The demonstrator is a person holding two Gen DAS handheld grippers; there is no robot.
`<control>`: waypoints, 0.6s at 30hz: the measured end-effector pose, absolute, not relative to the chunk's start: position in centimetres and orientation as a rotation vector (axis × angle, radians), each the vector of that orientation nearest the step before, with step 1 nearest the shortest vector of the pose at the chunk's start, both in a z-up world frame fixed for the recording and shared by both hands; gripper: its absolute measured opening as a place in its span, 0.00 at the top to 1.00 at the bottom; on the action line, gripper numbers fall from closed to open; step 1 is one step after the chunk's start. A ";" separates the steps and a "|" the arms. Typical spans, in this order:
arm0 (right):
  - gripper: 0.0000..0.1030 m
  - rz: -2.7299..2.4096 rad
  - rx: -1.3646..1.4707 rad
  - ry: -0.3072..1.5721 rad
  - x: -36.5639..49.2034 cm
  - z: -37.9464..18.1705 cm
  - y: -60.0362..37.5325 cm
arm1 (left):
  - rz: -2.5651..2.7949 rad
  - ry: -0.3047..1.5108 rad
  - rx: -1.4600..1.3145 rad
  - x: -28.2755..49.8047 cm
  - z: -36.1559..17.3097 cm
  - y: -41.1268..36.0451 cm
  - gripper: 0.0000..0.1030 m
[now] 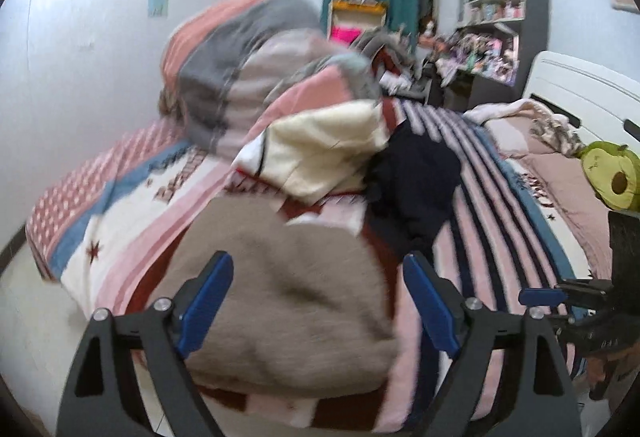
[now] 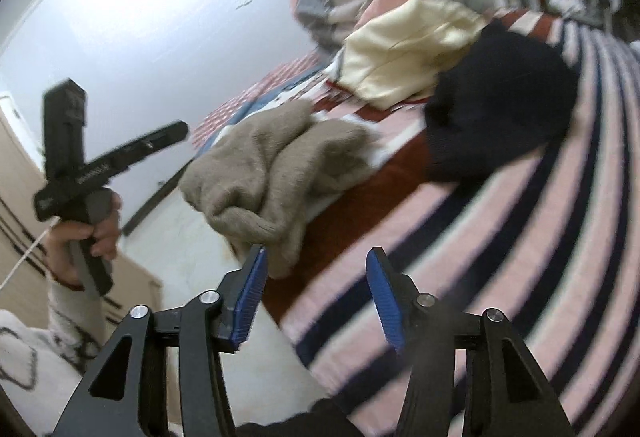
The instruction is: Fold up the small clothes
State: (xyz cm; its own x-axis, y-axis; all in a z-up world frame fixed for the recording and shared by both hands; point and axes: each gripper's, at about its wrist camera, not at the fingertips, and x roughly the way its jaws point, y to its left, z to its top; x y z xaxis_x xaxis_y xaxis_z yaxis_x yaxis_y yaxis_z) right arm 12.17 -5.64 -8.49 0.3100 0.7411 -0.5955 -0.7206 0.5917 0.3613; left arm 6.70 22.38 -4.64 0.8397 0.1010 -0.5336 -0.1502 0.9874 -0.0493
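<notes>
A crumpled beige knit garment (image 1: 292, 301) lies at the near edge of the striped bed; it also shows in the right wrist view (image 2: 276, 169). A dark navy garment (image 1: 416, 181) (image 2: 500, 109) and a cream one (image 1: 328, 149) (image 2: 404, 53) lie behind it. My left gripper (image 1: 318, 301) is open, its blue pads just above the beige garment, holding nothing. My right gripper (image 2: 316, 289) is open and empty above the bed's front edge, just right of the beige garment. The right gripper's tip (image 1: 540, 295) shows in the left wrist view. The left gripper's body (image 2: 80, 165), held in a hand, shows in the right wrist view.
The bed (image 1: 492, 205) has a pink, navy and red striped cover. A rolled striped quilt (image 1: 248, 77) is piled at the back. A green plush toy (image 1: 608, 173) sits at the right. Shelves (image 1: 496, 17) stand beyond the bed. Pale floor (image 2: 192, 249) lies left of the bed.
</notes>
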 end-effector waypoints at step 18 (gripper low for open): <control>0.01 0.400 -0.046 0.299 0.9 -2.8 -20.2 | 0.101 0.238 0.018 0.9 0.3 3.1 0.01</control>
